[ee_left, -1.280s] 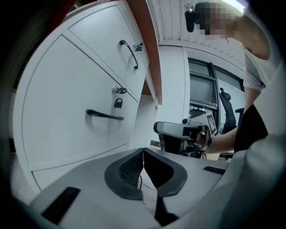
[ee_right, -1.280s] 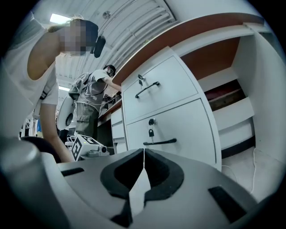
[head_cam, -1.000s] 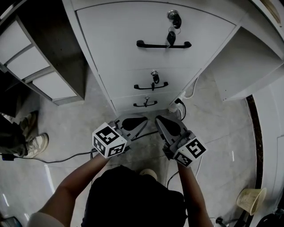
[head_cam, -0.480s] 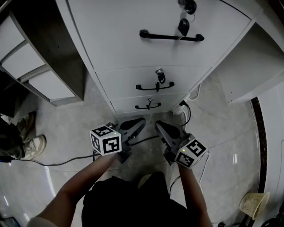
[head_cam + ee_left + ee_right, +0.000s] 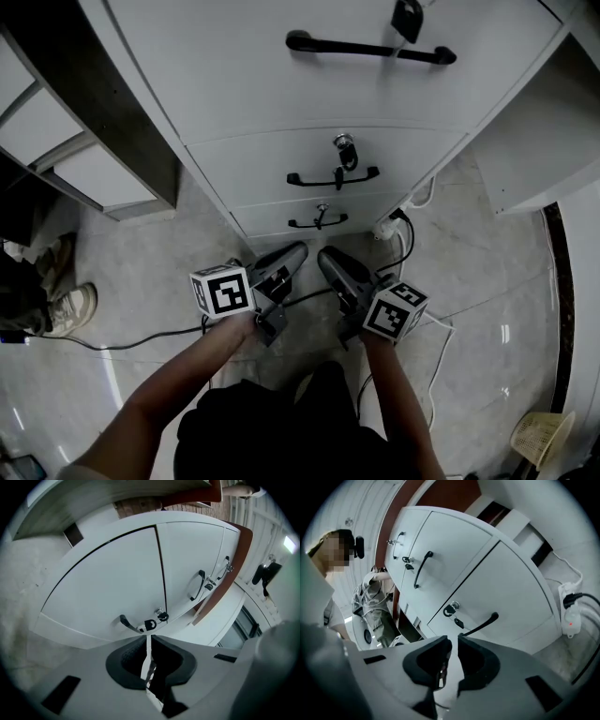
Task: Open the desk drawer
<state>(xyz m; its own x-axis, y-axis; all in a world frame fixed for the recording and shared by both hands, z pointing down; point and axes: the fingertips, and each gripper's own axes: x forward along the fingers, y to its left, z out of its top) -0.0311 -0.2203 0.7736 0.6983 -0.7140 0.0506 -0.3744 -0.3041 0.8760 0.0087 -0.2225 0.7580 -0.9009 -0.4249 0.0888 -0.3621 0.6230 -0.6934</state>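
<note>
The white drawer cabinet (image 5: 244, 112) has three closed drawers with black handles. The bottom drawer's handle (image 5: 317, 222) has a key (image 5: 322, 211) just above it. My left gripper (image 5: 298, 249) and right gripper (image 5: 323, 253) hover side by side low over the floor. Both point at the bottom drawer and stop short of it. In the left gripper view the left gripper (image 5: 149, 637) is shut and empty, with the bottom handle (image 5: 127, 623) just beyond its tips. The right gripper (image 5: 453, 639) also looks shut and empty below that handle (image 5: 480, 623).
The middle handle (image 5: 333, 176) and top handle (image 5: 370, 49) lie above. A white power strip (image 5: 386, 228) with cables sits at the cabinet's right foot. A cable (image 5: 112, 339) crosses the floor. Another drawer unit (image 5: 56, 141) and someone's shoes (image 5: 61, 305) are left, a wicker bin (image 5: 539, 436) right.
Both grippers have sunk toward the floor, rolled, and drawn closer together and nearer the bottom drawer. The cabinet fills more of the head view.
</note>
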